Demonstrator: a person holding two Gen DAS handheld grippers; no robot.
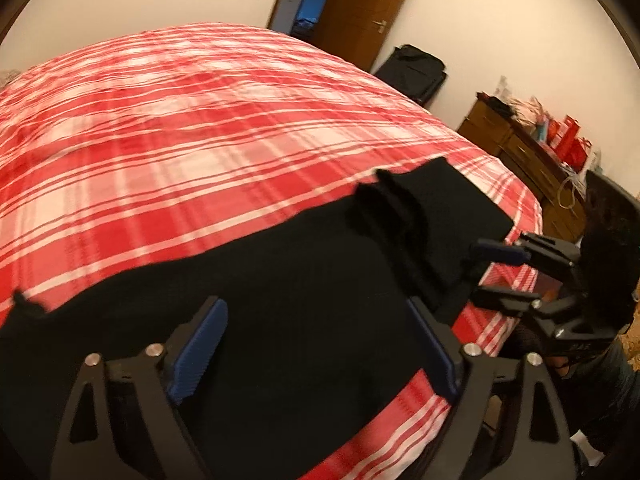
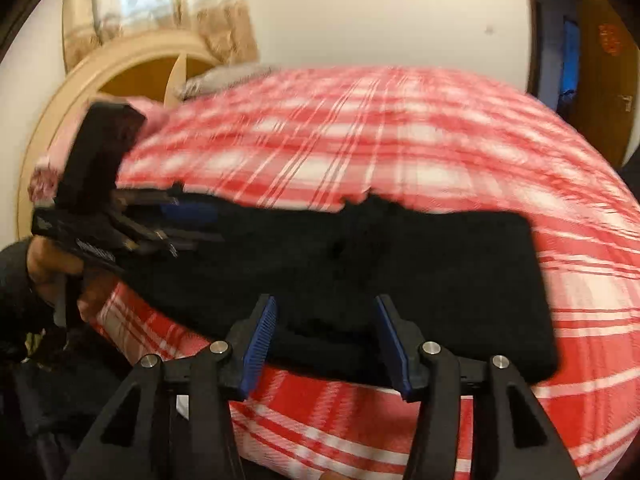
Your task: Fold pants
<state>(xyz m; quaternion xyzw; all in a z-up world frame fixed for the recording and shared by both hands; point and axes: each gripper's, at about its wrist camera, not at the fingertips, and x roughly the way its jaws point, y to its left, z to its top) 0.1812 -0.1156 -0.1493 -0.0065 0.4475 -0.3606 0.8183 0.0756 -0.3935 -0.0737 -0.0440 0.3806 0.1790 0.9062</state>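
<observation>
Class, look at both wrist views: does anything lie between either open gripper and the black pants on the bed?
Nothing visible does. The left gripper and right gripper both stand open right at the black pants, on the plaid bedspread.

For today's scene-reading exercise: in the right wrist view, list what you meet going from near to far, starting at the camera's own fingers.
Right gripper, fingers open → black pants lying on the bed → red and white plaid bedcover → grey pillow → cream wall.
</observation>
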